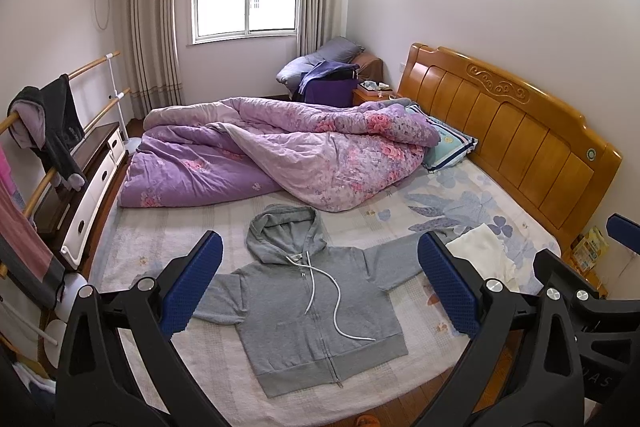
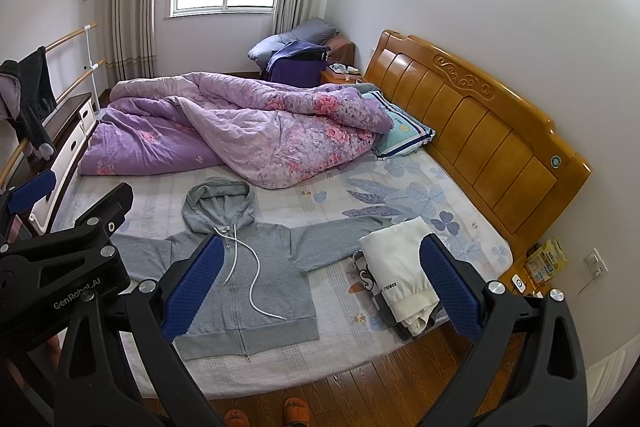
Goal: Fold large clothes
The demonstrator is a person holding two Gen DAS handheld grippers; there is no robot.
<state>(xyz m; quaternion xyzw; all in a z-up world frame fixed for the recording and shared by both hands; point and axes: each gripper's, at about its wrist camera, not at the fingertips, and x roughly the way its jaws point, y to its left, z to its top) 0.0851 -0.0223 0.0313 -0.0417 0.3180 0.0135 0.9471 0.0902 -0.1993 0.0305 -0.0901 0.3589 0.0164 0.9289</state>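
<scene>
A grey zip hoodie (image 1: 312, 311) lies flat and face up on the bed, hood toward the quilt, sleeves spread, white drawstring across its chest; it also shows in the right wrist view (image 2: 244, 287). My left gripper (image 1: 320, 287) is open and empty, held above the hoodie near the bed's front edge. My right gripper (image 2: 320, 287) is open and empty, above the hoodie's right side and a stack of folded clothes (image 2: 400, 267). The left gripper's body (image 2: 60, 259) shows at the left of the right wrist view.
A crumpled purple floral quilt (image 1: 280, 151) covers the far half of the bed (image 1: 460, 195). A pillow (image 1: 448, 143) lies by the wooden headboard (image 1: 520, 131). A drawer cabinet (image 1: 92, 187) and a clothes rail (image 1: 52, 83) stand at the left. Wooden floor (image 2: 380, 379) lies in front.
</scene>
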